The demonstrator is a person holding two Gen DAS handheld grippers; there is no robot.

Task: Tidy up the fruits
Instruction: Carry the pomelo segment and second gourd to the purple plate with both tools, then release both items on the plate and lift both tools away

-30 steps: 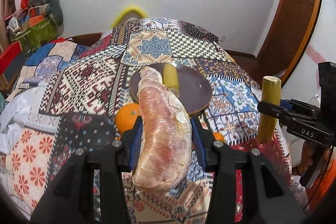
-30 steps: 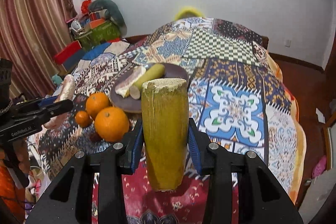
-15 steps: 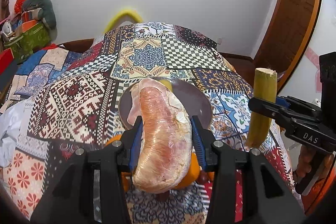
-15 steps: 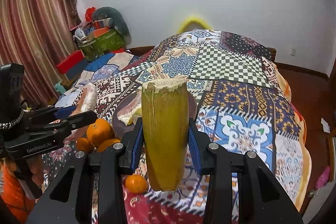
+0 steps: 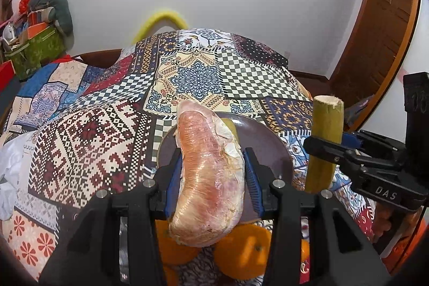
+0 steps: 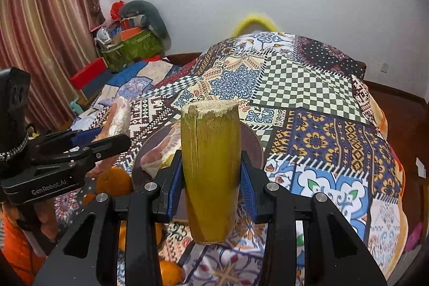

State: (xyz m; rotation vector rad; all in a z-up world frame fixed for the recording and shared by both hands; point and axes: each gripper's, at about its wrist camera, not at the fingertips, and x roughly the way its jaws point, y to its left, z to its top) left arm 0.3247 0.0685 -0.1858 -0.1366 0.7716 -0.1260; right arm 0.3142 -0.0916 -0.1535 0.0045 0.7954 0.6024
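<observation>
My left gripper [image 5: 211, 173] is shut on a plastic-wrapped pinkish pomelo piece [image 5: 209, 178] and holds it above the near rim of a dark round plate [image 5: 265, 144]. My right gripper [image 6: 210, 173] is shut on a yellow-green sugarcane piece [image 6: 210, 168], upright, over the plate's [image 6: 253, 144] near edge. A second pomelo piece [image 6: 161, 152] lies on the plate, with another cane piece [image 5: 230, 125] mostly hidden behind it. Oranges [image 5: 244, 251] lie on the bedspread below the left gripper; one shows in the right wrist view [image 6: 114, 180].
Everything sits on a patchwork bedspread [image 5: 107, 130] on a bed. Boxes and clutter [image 6: 128, 44] stand at the far left by a curtain [image 6: 40, 31]. A wooden door [image 5: 380, 31] is at the right. A small orange [image 6: 169, 272] lies near the bed's front edge.
Both grippers have moved forward toward the plate with their loads. The oranges have slid from beside the left gripper to beneath it in view.
</observation>
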